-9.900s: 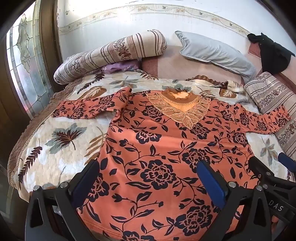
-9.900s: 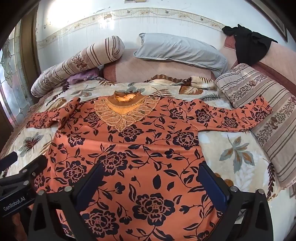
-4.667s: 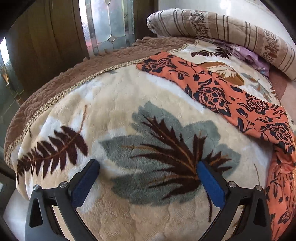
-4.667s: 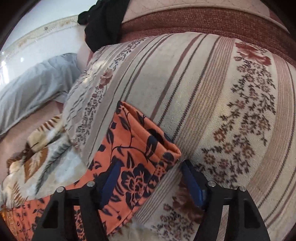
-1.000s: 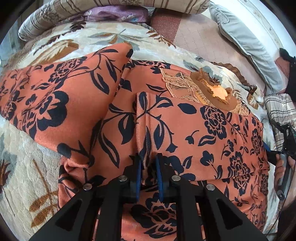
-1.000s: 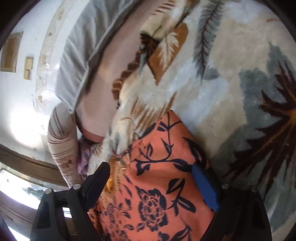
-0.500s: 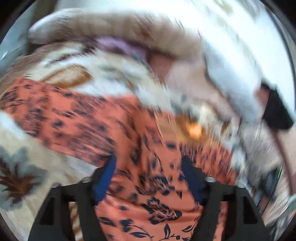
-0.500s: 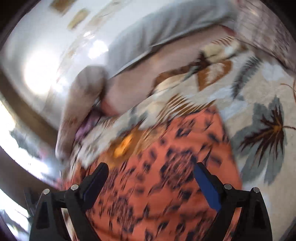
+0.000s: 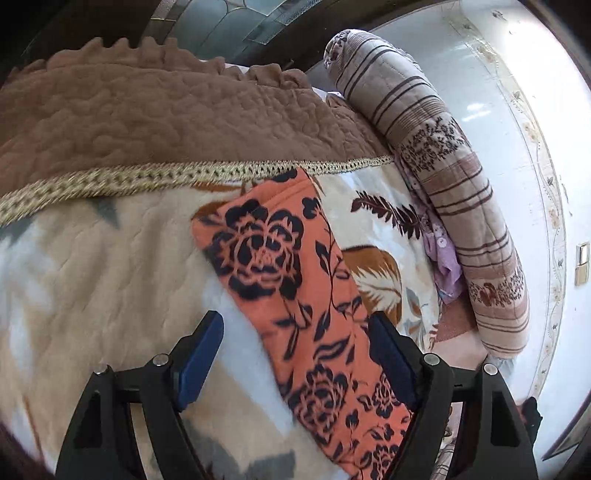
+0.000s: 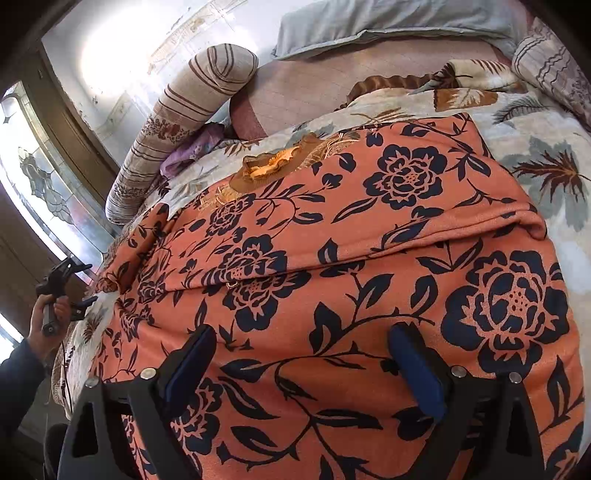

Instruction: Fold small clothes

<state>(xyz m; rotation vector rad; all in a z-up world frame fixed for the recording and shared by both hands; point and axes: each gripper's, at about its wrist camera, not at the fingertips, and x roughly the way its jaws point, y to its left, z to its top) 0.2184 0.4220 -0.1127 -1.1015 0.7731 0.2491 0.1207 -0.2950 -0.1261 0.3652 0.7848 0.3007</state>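
A bed was seen covered by a plush leaf-print blanket (image 9: 92,258), cream with grey and brown leaves, and its quilted brown border (image 9: 166,114) with a gold braid trim was caught up close in the left wrist view. Most of the right wrist view was taken up by the orange floral top (image 10: 369,258), which was spread out flat on that blanket with its lace neckline (image 10: 273,164) pointed toward the headboard. The right sleeve (image 10: 406,192) was already laid back across the chest, so a folded edge was seen running across the body of the garment. The left sleeve (image 9: 295,280) was stretched out flat toward the blanket's brown border, with the cuff end lying just short of the braid. A long striped bolster (image 10: 184,122) was propped along the wall side, and a grey pillow (image 10: 388,22) was set at the head of the bed, with a bit of purple cloth (image 10: 192,151) tucked beside the bolster. The left gripper (image 9: 295,354) was held just above the left sleeve, jaws spread wide to either side of it and nothing pinched between them. The right gripper (image 10: 306,365) was hung over the lower body of the top, also wide apart and empty. Way off at the left edge of the right wrist view, the left hand (image 10: 46,314) could be picked out wrapped around its gripper handle.
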